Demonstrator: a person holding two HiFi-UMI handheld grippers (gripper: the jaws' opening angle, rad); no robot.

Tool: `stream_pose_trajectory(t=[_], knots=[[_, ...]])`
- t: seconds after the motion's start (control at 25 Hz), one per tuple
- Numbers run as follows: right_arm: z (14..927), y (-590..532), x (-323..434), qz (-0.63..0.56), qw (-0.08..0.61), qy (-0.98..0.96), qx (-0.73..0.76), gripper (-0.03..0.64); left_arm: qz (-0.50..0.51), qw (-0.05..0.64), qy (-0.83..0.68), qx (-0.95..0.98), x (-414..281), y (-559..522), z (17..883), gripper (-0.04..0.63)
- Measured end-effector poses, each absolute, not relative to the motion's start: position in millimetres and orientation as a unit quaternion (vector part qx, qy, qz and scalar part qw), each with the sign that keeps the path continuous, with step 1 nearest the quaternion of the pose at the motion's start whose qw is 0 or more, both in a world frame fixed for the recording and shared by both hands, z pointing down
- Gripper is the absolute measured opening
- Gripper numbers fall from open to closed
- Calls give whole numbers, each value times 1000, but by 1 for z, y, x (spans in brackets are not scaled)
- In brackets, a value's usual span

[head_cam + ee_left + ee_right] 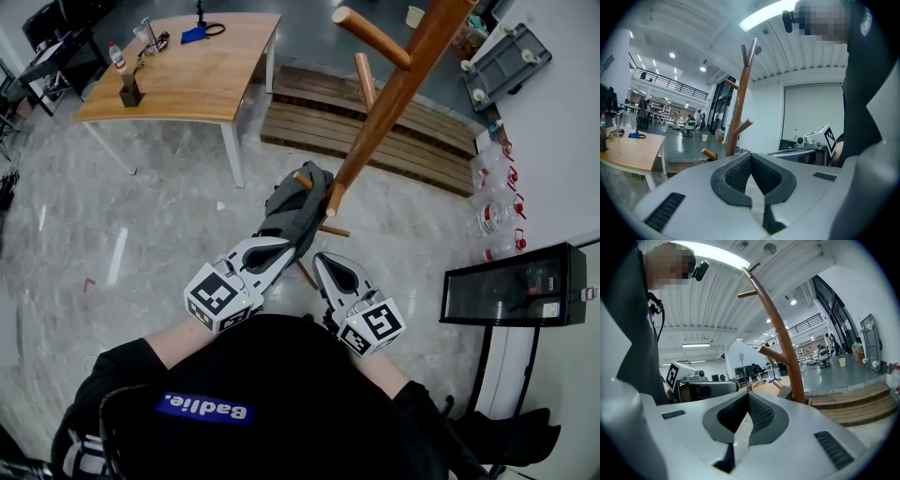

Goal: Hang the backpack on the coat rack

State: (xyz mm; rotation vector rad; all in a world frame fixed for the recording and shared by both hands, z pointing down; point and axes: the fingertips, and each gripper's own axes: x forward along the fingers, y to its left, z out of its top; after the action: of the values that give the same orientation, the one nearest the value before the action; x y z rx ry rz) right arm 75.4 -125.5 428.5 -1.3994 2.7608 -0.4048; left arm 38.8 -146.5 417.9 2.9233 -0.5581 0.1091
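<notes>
Just beyond the fingertips of the left gripper [281, 247], the grey backpack [298, 211] hangs on a low peg [302, 179] of the wooden coat rack [394, 94], its weight apparently borne by the peg rather than by any grip. Both the left gripper and the right gripper [324, 262], a little behind and beside it, have their fingers pressed together on nothing, suggesting the hanging is complete.

The dark grey backpack [296, 214] hangs slumped from a low peg on the near left side of the wooden coat rack [398, 89]. The rack's brown pole stands upright, with short angled pegs at several heights.
</notes>
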Motion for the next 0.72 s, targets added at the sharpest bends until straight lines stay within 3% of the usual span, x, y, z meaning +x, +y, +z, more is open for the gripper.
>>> stream_pose_trajectory(t=[0.72], knots=[[434,-119,75,-133,6,886,-443,-3,48,89,-187,977,44,-140,427,9]])
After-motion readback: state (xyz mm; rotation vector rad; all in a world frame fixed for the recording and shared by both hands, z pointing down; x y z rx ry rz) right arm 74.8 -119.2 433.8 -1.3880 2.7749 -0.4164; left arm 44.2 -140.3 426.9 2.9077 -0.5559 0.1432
